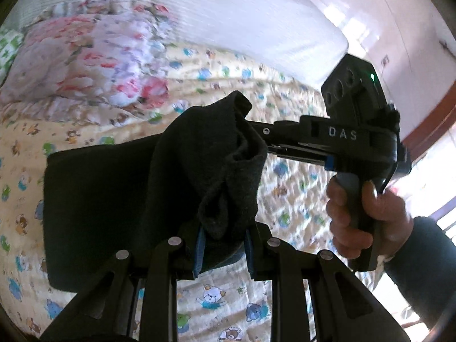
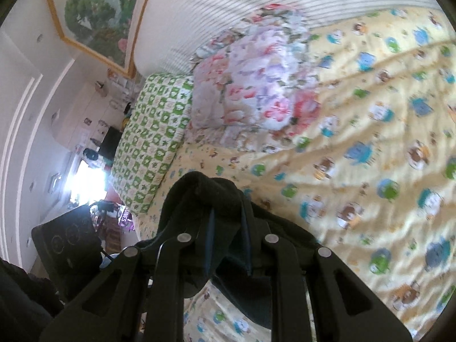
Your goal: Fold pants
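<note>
- Black linkage bars with round silver rivets are filling the bottom of the left wrist view, and between them the left gripper (image 1: pixel 222 252) is pinching a bunched fold of the dark pants (image 1: pixel 114 199), its blue-edged pads standing narrow with the cloth pressed between them.
- From that grip the pants are spreading out to the left as a broad dark panel that is hanging above the bedspread (image 1: pixel 285 188), a pale yellow quilt printed with small bears and animals.
- Reaching in from the right in that same view, the right gripper (image 1: pixel 256 142) is burying its fingertips in another gathered edge of the pants, while a hand (image 1: pixel 367 213) in a dark sleeve (image 1: pixel 427 270) is wrapping around its handle.
- In the right wrist view the right gripper (image 2: pixel 228 242) is clamping a thick wad of the pants (image 2: pixel 205 199), jaws narrow on the cloth, which is humping up above the fingertips and drooping below them.
- Beyond the pants, a floral folded quilt (image 2: pixel 256 85) is lying on the bedspread (image 2: pixel 370 142), just beside a green checked pillow (image 2: pixel 151 136).
- Behind these, a white ribbed headboard (image 2: pixel 242 8) is standing, and a framed picture (image 2: pixel 99 8) is hanging on the wall.
</note>
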Motion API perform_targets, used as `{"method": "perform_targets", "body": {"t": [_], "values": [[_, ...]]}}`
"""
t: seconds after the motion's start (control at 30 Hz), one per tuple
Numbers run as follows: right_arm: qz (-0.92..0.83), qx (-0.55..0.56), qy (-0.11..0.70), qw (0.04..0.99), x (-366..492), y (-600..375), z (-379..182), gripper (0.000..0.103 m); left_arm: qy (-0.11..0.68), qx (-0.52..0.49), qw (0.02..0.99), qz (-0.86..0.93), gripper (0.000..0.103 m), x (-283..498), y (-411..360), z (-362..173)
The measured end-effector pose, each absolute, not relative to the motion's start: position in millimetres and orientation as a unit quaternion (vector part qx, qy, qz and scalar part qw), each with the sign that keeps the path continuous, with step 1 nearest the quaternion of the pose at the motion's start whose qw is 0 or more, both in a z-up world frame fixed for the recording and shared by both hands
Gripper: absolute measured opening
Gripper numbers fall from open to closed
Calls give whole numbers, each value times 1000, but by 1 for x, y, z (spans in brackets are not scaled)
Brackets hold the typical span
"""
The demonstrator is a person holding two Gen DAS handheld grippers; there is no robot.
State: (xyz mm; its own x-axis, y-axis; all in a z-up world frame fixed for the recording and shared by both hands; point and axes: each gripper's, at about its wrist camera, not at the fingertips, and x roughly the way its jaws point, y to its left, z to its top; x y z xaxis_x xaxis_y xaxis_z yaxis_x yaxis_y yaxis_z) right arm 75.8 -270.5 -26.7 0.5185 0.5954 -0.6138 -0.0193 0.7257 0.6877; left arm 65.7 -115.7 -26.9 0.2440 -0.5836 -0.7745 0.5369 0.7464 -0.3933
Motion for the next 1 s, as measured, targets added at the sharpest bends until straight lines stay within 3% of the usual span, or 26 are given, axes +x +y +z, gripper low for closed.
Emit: {"method": "perform_targets", "body": {"t": [0.37,0.43,0.5,0.83,0.9,1.0], "values": [[105,331,488,801,56,-297,-62,20,531,-3,766,-363,31,64,-128,-59],[98,333,485,803,52,-300,-59,20,534,-9,760,-371,35,63,-126,-57],[89,331,480,808,49,-301,-54,20,539,-24,749,-385,46,64,-123,-56],[51,326,434,838,33,-292,-15,21,535,-58,750,-383,46,67,-68,-33],[41,314,427,847,32,-284,-5,28,530,-65,762,-367,46,75,-51,-27],[27,280,423,861,35,-264,7,54,527,-77,776,-338,47,90,-25,-25]]}}
